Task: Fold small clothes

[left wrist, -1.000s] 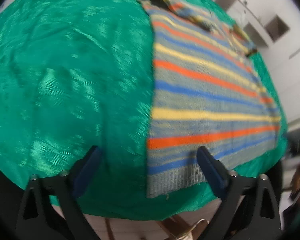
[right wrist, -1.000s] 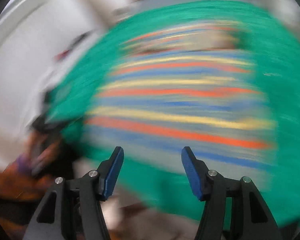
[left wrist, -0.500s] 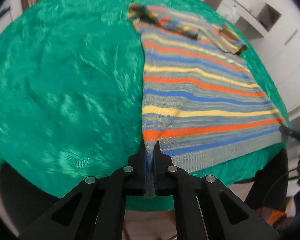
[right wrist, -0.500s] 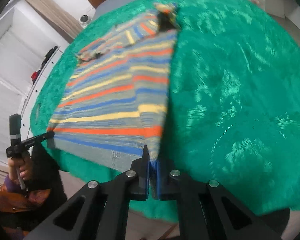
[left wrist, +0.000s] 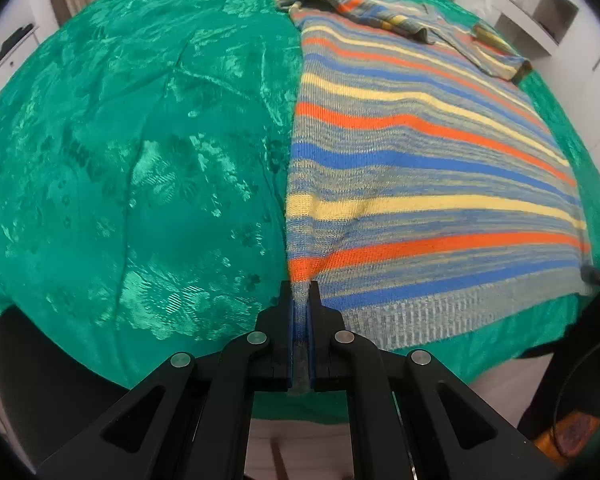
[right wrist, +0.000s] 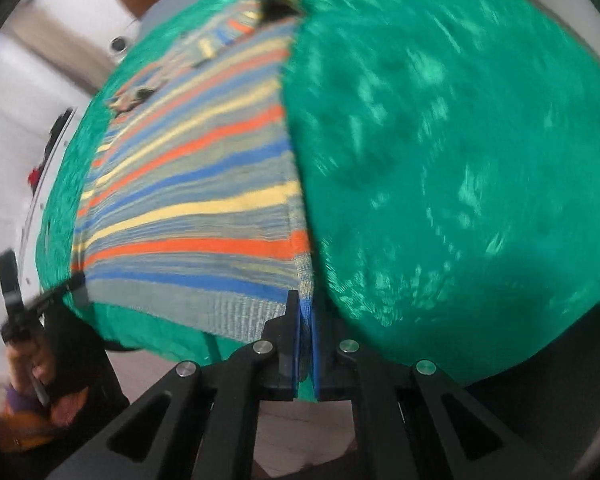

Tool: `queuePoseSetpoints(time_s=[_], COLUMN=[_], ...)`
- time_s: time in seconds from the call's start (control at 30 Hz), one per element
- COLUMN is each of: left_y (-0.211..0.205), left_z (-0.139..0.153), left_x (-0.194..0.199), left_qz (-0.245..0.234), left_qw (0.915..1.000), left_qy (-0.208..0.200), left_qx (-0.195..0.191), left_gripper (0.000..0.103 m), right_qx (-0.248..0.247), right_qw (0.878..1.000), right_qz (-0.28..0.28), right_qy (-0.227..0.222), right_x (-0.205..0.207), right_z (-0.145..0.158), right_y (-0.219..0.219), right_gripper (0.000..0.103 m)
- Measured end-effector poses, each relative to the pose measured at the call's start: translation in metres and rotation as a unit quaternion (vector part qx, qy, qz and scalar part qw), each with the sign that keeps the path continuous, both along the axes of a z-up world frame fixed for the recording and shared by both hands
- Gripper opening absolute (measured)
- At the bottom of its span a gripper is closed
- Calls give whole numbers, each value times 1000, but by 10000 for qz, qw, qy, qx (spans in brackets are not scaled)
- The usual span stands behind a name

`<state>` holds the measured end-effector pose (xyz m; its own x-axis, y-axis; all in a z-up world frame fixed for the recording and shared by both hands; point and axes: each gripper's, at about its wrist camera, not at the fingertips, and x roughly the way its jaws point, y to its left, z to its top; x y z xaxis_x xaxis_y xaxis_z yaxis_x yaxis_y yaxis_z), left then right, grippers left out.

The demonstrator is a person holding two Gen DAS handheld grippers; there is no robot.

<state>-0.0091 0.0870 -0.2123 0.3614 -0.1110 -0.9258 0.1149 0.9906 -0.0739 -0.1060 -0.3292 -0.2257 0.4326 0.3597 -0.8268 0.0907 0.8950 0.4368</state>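
1. I see a striped knit sweater point(left wrist: 420, 168) lying flat on the green patterned cloth point(left wrist: 140, 160) that covers the table, with its ribbed hem at the near edge and its collar at the far end.
2. My left gripper point(left wrist: 300, 312) is clamped on the near left corner of the hem; knit fabric bunches up between the blue pads.
3. My right gripper point(right wrist: 306, 320) is clamped on the near right corner of the same hem, with the sweater's side edge running away from it toward the far end.
4. In the right wrist view, which is blurred, the left gripper point(right wrist: 74, 284) shows at the hem's other corner, with a hand point(right wrist: 28, 364) on its handle.
5. The sleeves point(left wrist: 364, 12) lie folded in across the far part of the sweater.
6. White cabinets point(left wrist: 532, 8) stand beyond the far right of the table.
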Motion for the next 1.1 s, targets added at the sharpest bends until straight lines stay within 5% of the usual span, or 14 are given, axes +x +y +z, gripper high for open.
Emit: queuePoseSetpoints(time_s=[0.27,0.37,0.43,0.53,0.63,0.7,0.8,0.93,1.0,1.07,1.1], left_y=[-4,6,22,45,62,65,54,40,40,46,49], left_z=[-11,-3,12,44,74,84,89,93,89,83,80], left_x=[2,-10,-24,-31,-20,-5,9,3,-3,-9,-10], left_qz=[64,92,154,337,629,742,814,775,798,821,835], left_qw=[10000,9998,9998,9984,9933,9902,9886,9890,9891,9897,9898], left_qy=[-39,159,91,-417,-967,-1179,-1265,-1263,-1226,-1106,-1040], left_qx=[23,12,91,186,89,-13,-56,-10,166,392,509], left_gripper=[6,25,45,64,70,72,72,72,73,74,74], right_qx=[-84,-146,-529,-1798,-2419,-2458,-2439,-2591,-2522,-2158,-1997], right_qw=[9999,9990,9974,9833,9641,9534,9311,9078,9172,9397,9467], right_qz=[20,194,240,264,540,1000,1954,2689,2599,2301,2148], right_qy=[132,375,418,-136,-955,-1435,-1881,-1908,-1661,-1318,-1333], right_x=[7,1,-5,0,35,72,140,227,263,292,294], right_z=[-4,2,23,88,150,174,170,118,89,66,68], right_y=[5,-4,-19,-35,-23,6,69,143,150,136,126], right_gripper=[4,17,26,37,63,67,67,62,60,47,22])
